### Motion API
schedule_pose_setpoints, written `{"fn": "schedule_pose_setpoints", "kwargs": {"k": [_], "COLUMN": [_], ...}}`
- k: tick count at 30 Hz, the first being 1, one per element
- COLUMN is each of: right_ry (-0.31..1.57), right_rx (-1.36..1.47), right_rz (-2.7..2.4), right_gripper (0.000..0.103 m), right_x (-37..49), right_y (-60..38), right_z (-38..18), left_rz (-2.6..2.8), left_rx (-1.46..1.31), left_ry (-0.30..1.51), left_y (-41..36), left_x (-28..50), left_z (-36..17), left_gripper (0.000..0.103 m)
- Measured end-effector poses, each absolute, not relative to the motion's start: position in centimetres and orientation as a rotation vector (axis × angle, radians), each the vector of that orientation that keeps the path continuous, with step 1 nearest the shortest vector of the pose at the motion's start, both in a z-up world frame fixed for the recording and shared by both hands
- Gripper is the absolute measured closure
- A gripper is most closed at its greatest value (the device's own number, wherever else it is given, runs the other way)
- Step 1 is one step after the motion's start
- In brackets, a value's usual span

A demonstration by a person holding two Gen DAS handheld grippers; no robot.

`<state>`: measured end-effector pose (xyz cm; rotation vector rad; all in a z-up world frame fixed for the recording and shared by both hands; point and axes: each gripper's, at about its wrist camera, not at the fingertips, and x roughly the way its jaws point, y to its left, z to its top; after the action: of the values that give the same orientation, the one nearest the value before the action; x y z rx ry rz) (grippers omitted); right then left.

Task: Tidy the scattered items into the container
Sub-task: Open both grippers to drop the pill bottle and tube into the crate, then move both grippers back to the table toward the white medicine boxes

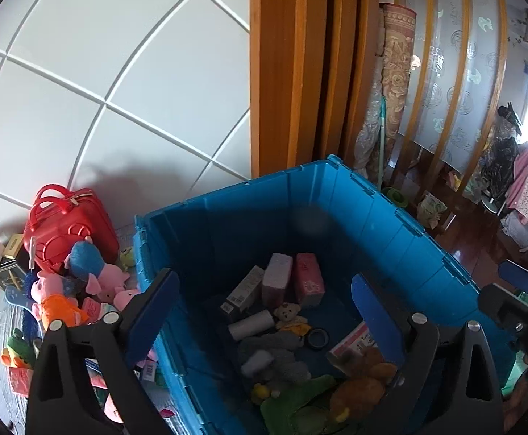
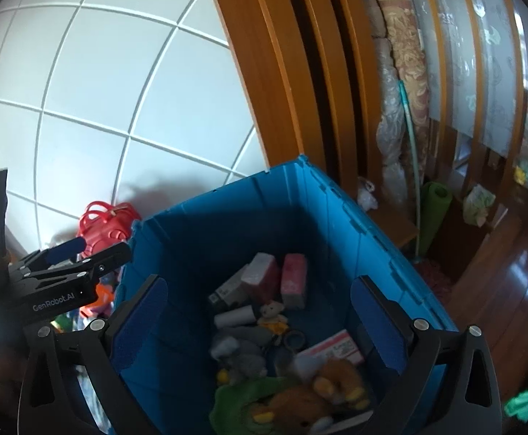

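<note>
Several plush toys (image 1: pixel 82 282) crowd the red case (image 1: pixel 70 232) beside the blue bin (image 1: pixel 390 224).

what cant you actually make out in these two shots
- Brown plush in the blue bin: motion-blurred in the right wrist view, so its shape is unclear.
- Scattered toys beside the bin: the left tool covers the lower ones in the left wrist view; they are nearly hidden in the right wrist view.
- Bin's near wall: cut off by the bottom edge in both views.
- Right tool: open, with nothing between its fingers.
</note>
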<state>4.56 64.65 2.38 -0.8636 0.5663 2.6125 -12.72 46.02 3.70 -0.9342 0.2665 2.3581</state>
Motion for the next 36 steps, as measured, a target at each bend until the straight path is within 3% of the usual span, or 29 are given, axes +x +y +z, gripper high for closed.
{"fn": "schedule_pose_setpoints", "kwargs": {"k": [15, 25, 36], "right_ry": [0.507, 0.298, 0.203], "right_rx": [-0.893, -1.04, -1.276], "right_rz": [2.793, 3.069, 3.178], "right_gripper": [0.0, 0.0, 0.0], "right_x": [1.8, -1.8, -2.3], "right_y": [57.4, 43.8, 30.7], "right_z": [3.6, 2.1, -2.2], "left_rz": [2.456, 2.731, 2.867], "left_rx": [-1.003, -1.249, -1.601], "left_ry": [0.214, 0.094, 0.038], "left_y": [35.6, 17.1, -0.7], "left_x": [-13.0, -11.6, -5.7], "left_z": [2.4, -2.9, -13.2], "left_gripper": [0.006, 0.006, 0.006]}}
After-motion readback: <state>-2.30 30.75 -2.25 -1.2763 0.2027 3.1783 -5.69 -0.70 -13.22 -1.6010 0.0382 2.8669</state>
